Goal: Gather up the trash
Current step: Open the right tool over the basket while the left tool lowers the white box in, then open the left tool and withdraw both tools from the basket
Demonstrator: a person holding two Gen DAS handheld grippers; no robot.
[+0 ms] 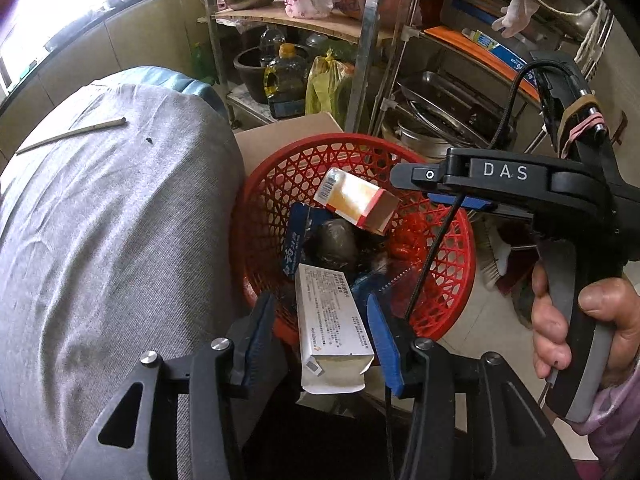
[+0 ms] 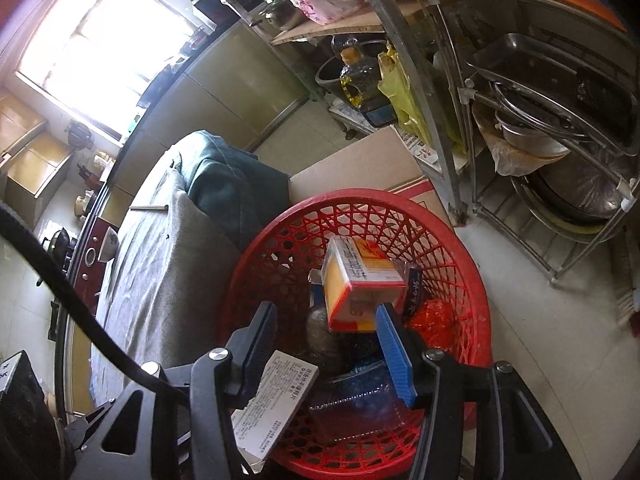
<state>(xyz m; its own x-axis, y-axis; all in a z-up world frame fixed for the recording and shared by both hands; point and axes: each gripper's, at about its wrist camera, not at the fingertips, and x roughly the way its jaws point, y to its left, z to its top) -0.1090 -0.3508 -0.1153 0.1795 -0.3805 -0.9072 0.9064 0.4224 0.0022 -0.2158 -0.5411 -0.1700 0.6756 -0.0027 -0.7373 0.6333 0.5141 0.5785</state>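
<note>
A red mesh basket (image 1: pixel 360 141) (image 2: pixel 360 197) stands on the floor with a blue packet, a grey crumpled ball (image 1: pixel 336 242) and red wrapping inside. My left gripper (image 1: pixel 320 300) is open over its near rim. A white printed carton (image 1: pixel 332 328) (image 2: pixel 276 400) lies between the pads, with a gap on the left side. My right gripper (image 2: pixel 325 310) (image 1: pixel 440 192) is open above the basket. An orange and yellow carton (image 2: pixel 360 284) (image 1: pixel 356 200) sits just past its tips in mid-air, one corner at the right pad (image 2: pixel 394 356).
A grey cloth-covered surface (image 1: pixel 120 220) with a thin stick (image 1: pixel 72 134) borders the basket on the left. A cardboard box (image 1: pixel 288 134) stands behind the basket. Metal racks (image 1: pixel 372 60) with pots, an oil bottle and bags rise behind. A person's hand (image 1: pixel 560 320) holds the right gripper. A broom (image 1: pixel 496 256) is at right.
</note>
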